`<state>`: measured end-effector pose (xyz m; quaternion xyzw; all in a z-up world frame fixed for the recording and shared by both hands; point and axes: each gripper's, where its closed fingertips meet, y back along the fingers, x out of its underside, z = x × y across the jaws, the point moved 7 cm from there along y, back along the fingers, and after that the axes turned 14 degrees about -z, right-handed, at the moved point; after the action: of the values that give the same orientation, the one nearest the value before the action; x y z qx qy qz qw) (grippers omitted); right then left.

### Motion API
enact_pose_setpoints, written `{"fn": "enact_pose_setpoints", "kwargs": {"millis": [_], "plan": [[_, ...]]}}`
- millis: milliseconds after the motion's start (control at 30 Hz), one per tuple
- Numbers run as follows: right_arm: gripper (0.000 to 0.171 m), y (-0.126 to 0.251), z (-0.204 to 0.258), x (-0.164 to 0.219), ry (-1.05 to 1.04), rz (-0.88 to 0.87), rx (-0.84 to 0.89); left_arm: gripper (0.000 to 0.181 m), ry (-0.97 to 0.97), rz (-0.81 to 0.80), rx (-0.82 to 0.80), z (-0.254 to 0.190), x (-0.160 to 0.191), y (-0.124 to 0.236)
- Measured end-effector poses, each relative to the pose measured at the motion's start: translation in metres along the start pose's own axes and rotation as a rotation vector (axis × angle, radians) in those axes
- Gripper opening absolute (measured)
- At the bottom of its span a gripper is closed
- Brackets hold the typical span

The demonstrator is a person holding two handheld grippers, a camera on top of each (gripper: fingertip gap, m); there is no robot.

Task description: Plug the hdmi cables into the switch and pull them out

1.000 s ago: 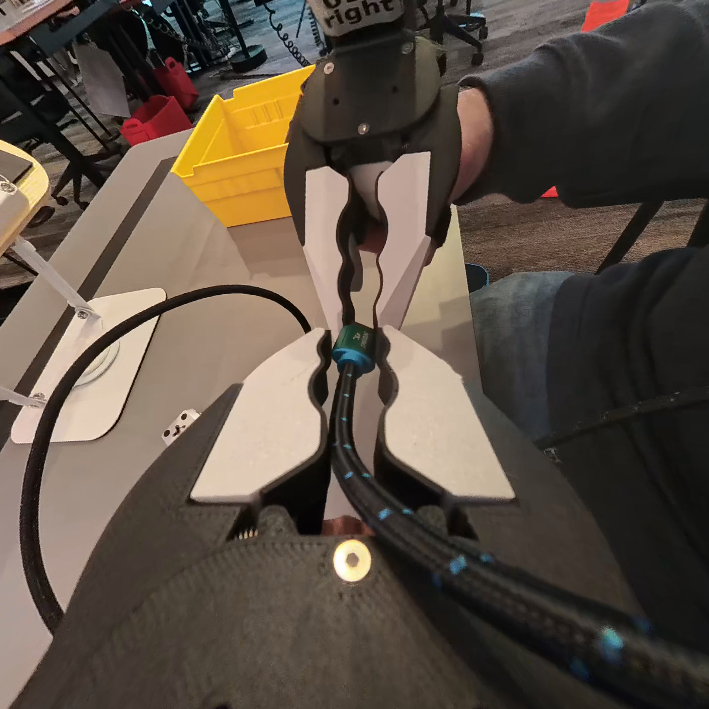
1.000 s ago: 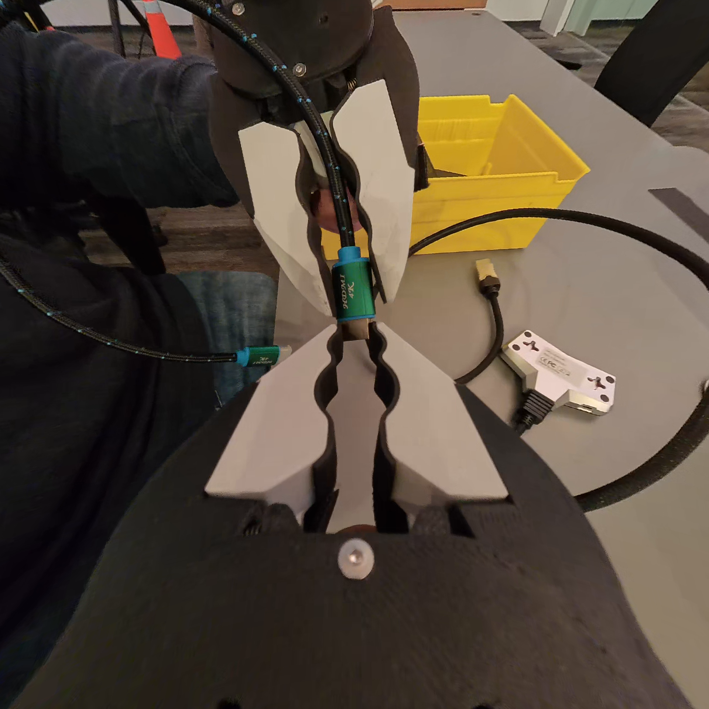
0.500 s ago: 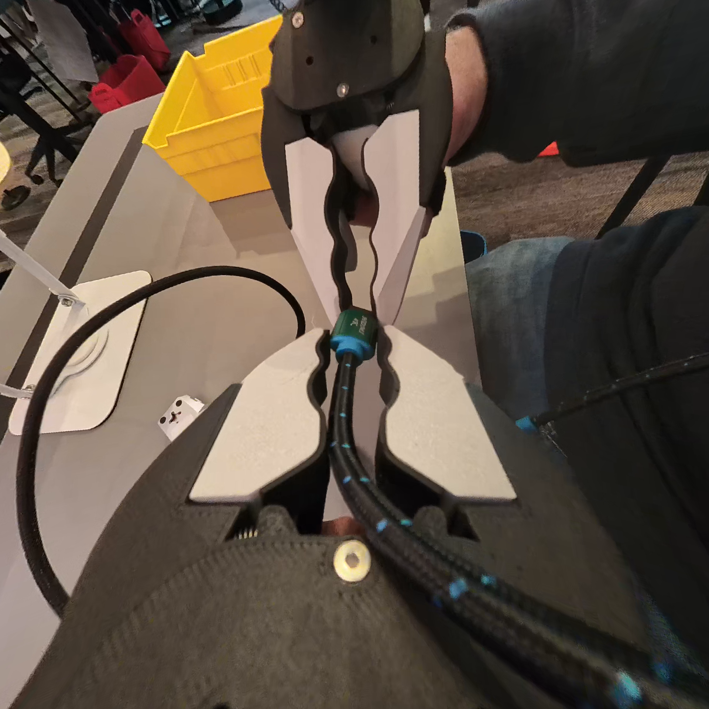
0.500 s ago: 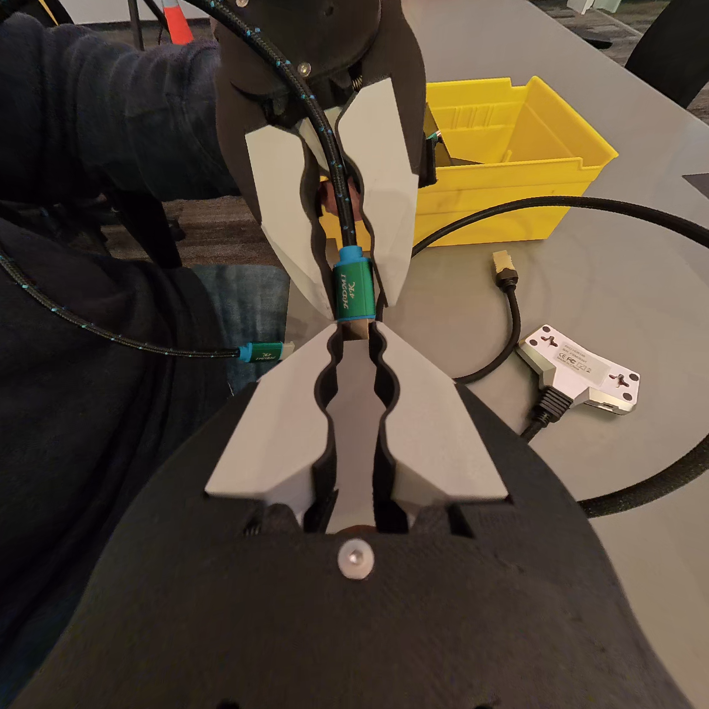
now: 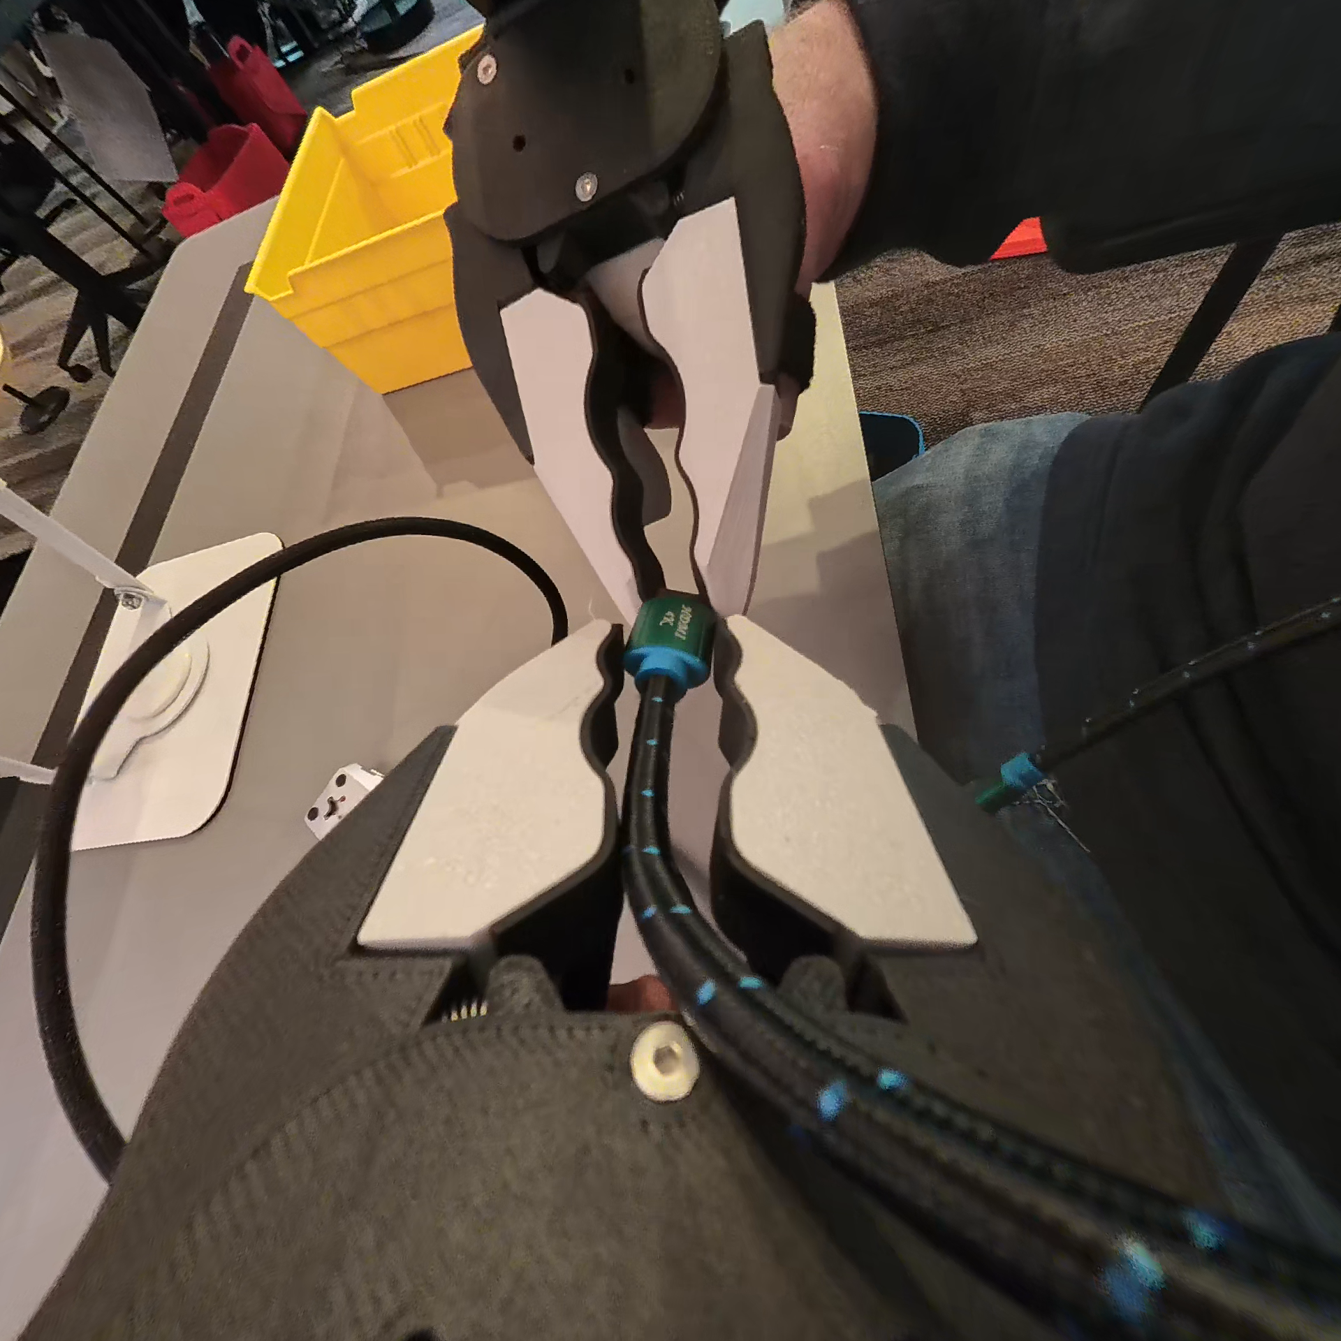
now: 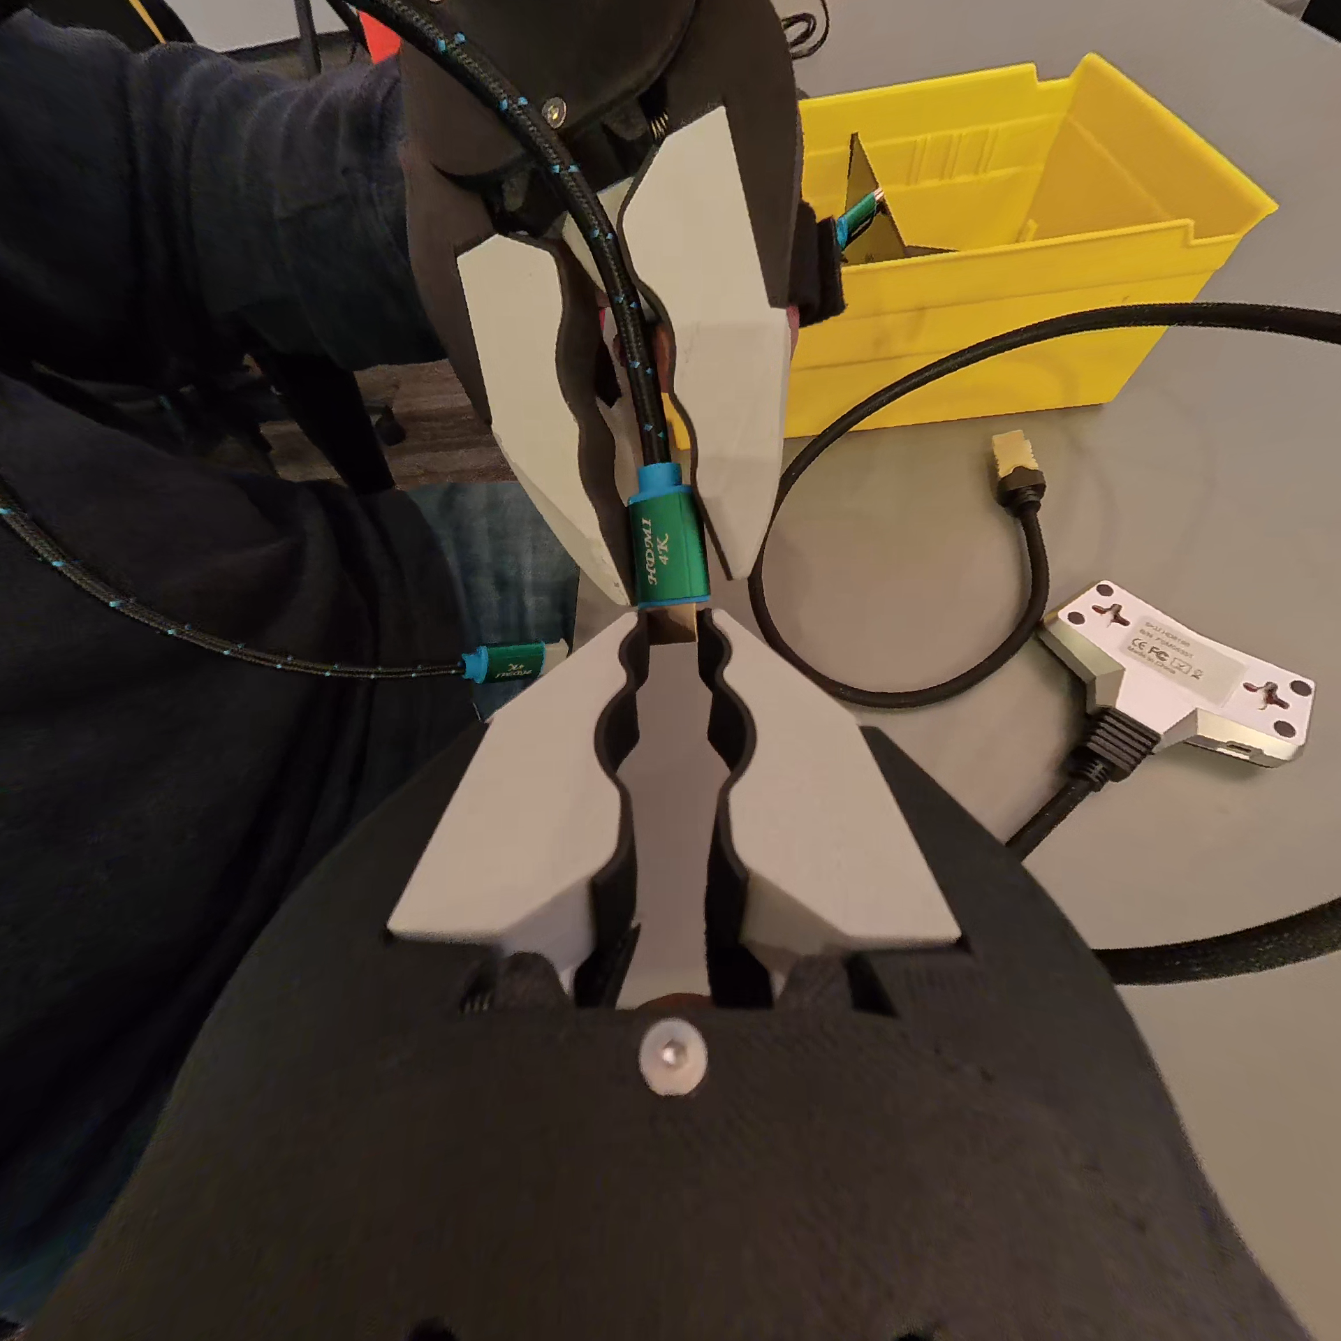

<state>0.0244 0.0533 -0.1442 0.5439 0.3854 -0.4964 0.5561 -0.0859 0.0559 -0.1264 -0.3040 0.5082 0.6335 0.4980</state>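
Left claw (image 5: 671, 638) clamped on green plug (image 5: 669, 633) of braided cable (image 5: 657, 813), cable running back between its fingers. Right claw (image 6: 669, 625) meets it tip to tip, its fingertips together on the metal end of the same plug, looks like a handoff. All of this held in the air off the near edge of the grey surface (image 6: 907, 551), above the person's lap.

Switch (image 6: 1175, 675) lies underside up on the surface to the right, well apart from both claws, its own black lead (image 6: 900, 638) looping beside it. Nothing plugged in yet. Second green plug (image 6: 511, 660) dangles at left over the lap. Yellow bin (image 6: 1016, 290) at far side.

Risks: right claw's hold is only on the short metal tip, so the plug may slip or twist when the left lets go. Switch is loose and flipped, likely slides when a plug is pushed. Dangling cable may snag.
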Motion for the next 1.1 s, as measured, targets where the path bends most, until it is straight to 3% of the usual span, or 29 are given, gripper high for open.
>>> {"fn": "enact_pose_setpoints", "kwargs": {"millis": [600, 1100], "plan": [[0.012, 0.005, -0.007, -0.004, -0.048, -0.065, 0.021, 0.022, 0.099, -0.075, -0.043, 0.007, 0.0, 0.0], [0.027, 0.012, -0.013, -0.009, -0.057, -0.134, 0.065, 0.021, 0.197, -0.15, -0.099, 0.02, 0.001, 0.009]]}}
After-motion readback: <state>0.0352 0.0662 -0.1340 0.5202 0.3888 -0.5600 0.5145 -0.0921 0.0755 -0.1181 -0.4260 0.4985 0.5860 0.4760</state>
